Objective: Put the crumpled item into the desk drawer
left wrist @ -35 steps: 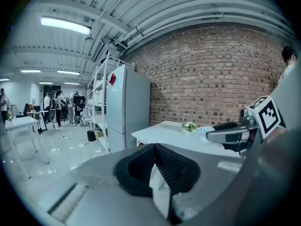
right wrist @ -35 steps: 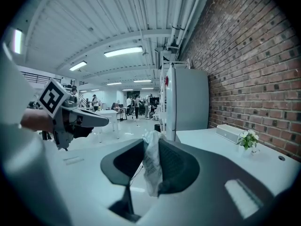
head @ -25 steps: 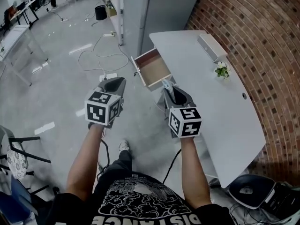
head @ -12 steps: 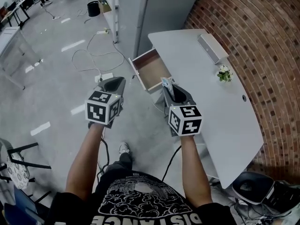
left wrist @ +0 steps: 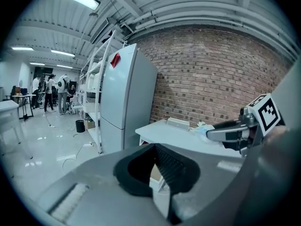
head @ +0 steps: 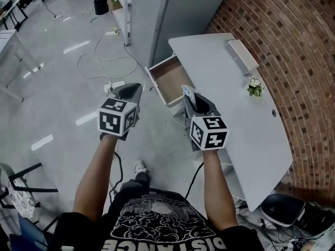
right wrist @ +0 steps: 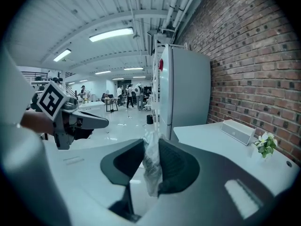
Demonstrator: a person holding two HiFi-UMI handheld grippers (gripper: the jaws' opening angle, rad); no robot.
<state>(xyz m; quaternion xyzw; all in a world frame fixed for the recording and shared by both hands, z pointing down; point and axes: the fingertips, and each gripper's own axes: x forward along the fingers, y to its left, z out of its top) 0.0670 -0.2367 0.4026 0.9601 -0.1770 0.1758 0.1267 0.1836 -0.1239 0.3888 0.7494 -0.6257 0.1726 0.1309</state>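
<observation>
My right gripper [head: 187,92] is shut on a crumpled clear plastic item [right wrist: 151,166], whose top pokes out between the jaws [head: 186,90]. It hovers just short of the open desk drawer [head: 168,79], which juts from the left edge of the white desk [head: 235,103] and looks empty inside. My left gripper [head: 131,88] hangs over the floor to the left of the drawer, shut with nothing in it. In the left gripper view its jaws [left wrist: 154,150] meet at the tips, and the right gripper shows at the far right.
On the desk stand a white oblong box [head: 241,56] and a small plant [head: 255,87]. A tall grey cabinet [head: 172,9] rises behind the drawer. Cables [head: 99,61] trail over the floor; a brick wall [head: 293,61] runs along the right.
Both grippers have kept their pose. The view has shifted slightly, and the desk and drawer sit a little further right and lower in the head view.
</observation>
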